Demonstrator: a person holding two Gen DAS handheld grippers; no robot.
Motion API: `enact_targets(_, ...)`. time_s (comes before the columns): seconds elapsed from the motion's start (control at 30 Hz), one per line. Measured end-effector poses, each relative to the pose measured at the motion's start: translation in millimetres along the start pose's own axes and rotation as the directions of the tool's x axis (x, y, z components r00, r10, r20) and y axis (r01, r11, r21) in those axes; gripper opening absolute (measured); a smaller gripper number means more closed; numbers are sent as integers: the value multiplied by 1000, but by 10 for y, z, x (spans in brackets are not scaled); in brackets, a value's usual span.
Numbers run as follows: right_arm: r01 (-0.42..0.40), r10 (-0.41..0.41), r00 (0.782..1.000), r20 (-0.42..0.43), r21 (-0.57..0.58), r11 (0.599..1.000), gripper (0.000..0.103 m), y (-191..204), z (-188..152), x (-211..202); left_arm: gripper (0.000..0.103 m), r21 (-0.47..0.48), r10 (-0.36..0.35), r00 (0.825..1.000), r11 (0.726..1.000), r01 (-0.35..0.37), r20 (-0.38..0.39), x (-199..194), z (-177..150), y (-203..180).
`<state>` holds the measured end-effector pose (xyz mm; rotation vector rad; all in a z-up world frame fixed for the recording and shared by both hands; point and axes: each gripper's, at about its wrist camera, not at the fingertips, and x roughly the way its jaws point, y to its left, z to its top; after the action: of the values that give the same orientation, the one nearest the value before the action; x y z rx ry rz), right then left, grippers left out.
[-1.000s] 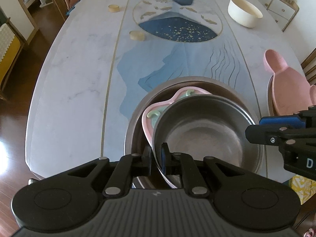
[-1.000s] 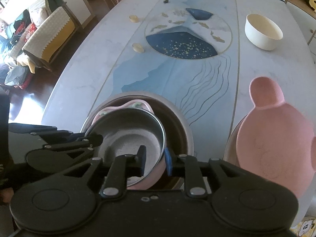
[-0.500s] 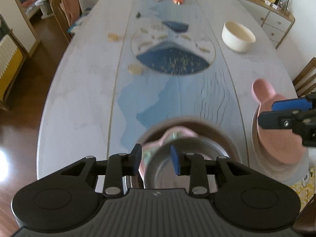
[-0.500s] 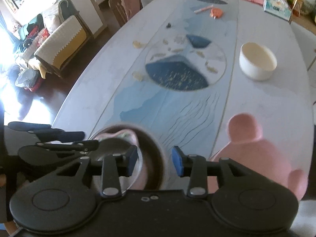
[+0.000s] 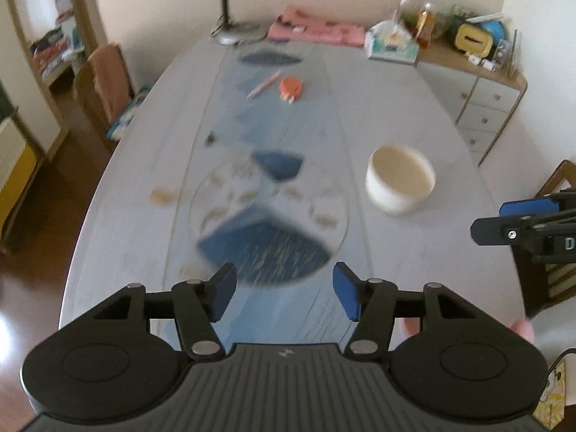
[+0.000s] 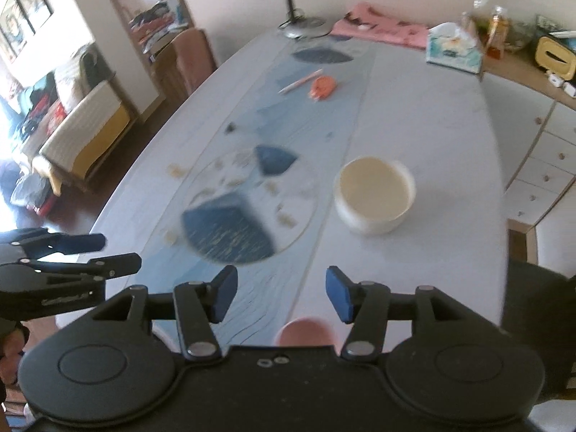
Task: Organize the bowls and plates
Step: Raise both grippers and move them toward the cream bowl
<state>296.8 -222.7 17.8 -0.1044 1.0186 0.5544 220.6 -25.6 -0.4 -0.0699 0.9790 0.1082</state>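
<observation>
A cream bowl [image 5: 400, 183] stands alone on the right half of the long table; it also shows in the right wrist view [image 6: 374, 194]. My left gripper [image 5: 284, 295] is open and empty, held high above the near part of the table. My right gripper [image 6: 281, 293] is open and empty too, and its fingers [image 5: 504, 228] show at the right edge of the left wrist view. A bit of the pink plate [image 6: 304, 331] peeks out below the right gripper. The stacked steel bowls are out of view. Both views are blurred.
The table [image 5: 136, 194] carries a blue painted runner. At its far end are a desk lamp [image 5: 237, 28], a pink cloth [image 5: 313, 30], a tissue box [image 5: 392, 45], a pen [image 5: 262, 84] and an orange item [image 5: 291, 88]. A chair [image 5: 104, 82] stands left, drawers [image 5: 482, 108] right.
Both grippers let go of the steel bowl, opened wide and rose, tilting up. The stacked bowls dropped out of view and the far end of the table came in.
</observation>
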Motion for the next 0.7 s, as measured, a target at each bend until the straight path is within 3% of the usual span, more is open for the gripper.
enact_targets(0.23, 33, -33, 999, 6, 33, 999, 64, -523, 269, 147, 58, 27, -25, 1000, 999, 24, 11, 379, 471, -458)
enact_targets(0.3, 37, -37, 999, 3, 39, 999, 67, -637, 332, 204, 66, 32, -33, 999, 999, 32, 8, 491, 566, -556)
enact_targets(0.4, 50, -51, 999, 7, 46, 998, 80, -807, 424, 299, 73, 38, -33, 999, 999, 32, 15, 663, 699, -685)
enact_targets(0.57, 60, -59, 998, -4, 46, 997, 93, -1035, 570, 561, 74, 42, -26, 1000, 999, 25, 14, 992, 904, -826)
enact_targets(0.7, 73, -71, 997, -36, 52, 996, 93, -1157, 617, 801, 74, 20, -18, 1000, 1000, 18, -11, 1298, 1039, -884)
